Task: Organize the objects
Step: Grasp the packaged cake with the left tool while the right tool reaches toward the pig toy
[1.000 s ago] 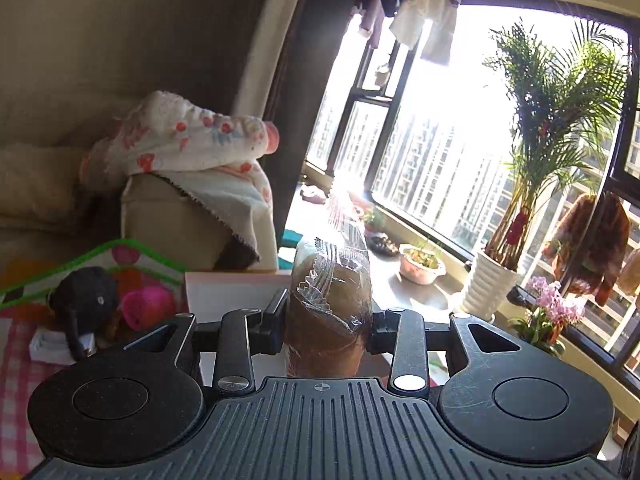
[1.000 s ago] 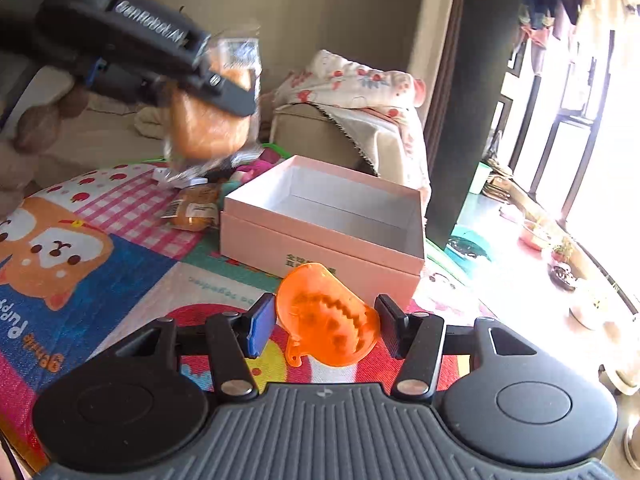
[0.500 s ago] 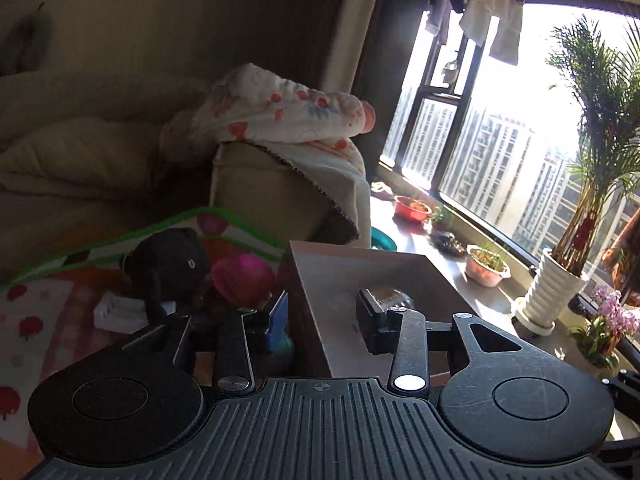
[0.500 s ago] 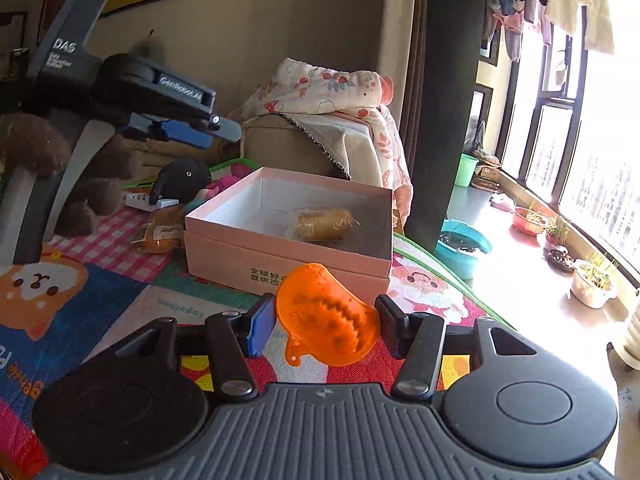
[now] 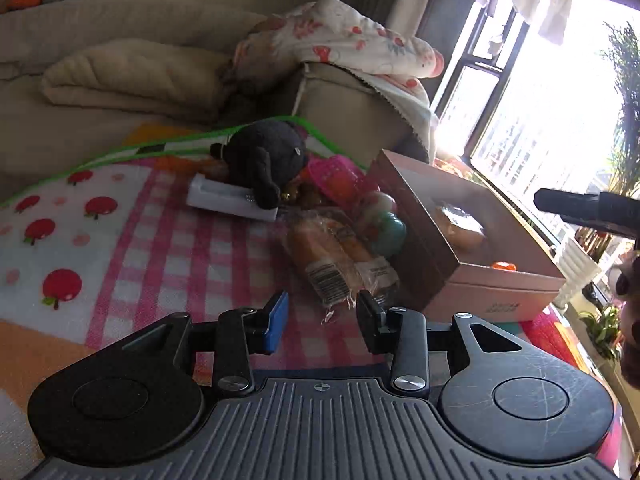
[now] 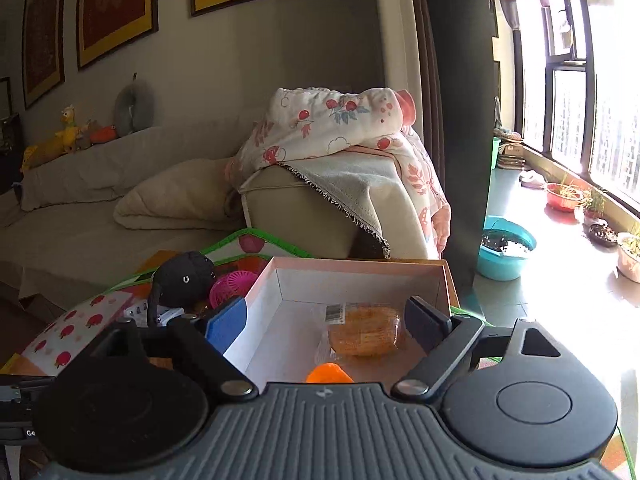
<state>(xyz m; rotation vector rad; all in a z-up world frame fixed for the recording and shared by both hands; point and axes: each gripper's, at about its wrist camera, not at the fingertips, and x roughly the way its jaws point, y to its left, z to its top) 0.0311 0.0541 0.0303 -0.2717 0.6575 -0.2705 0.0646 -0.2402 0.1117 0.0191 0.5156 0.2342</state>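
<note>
A pink box (image 5: 472, 280) stands open on the play mat; in the right wrist view (image 6: 360, 268) it holds a wrapped bread (image 6: 364, 336) and an orange toy (image 6: 329, 374). My left gripper (image 5: 322, 322) is open and empty, low over the mat, just short of wrapped bread rolls (image 5: 336, 256) lying left of the box. My right gripper (image 6: 324, 320) is open above the box, with the orange toy lying below its jaws. The bread (image 5: 460, 226) and the orange toy (image 5: 503, 266) also show in the left wrist view.
A black plush toy (image 5: 268, 160) lies on a white block (image 5: 224, 200) behind the rolls, with a pink basket (image 5: 332, 174) and coloured balls (image 5: 384, 224) beside the box. A sofa (image 6: 120, 200) with blankets is behind. Plant pots (image 6: 564, 196) line the window sill at right.
My left gripper dropped the wrapped bread into the box, then swung left and down toward the rolls. My right gripper moved over the box and opened, and the orange toy now lies inside.
</note>
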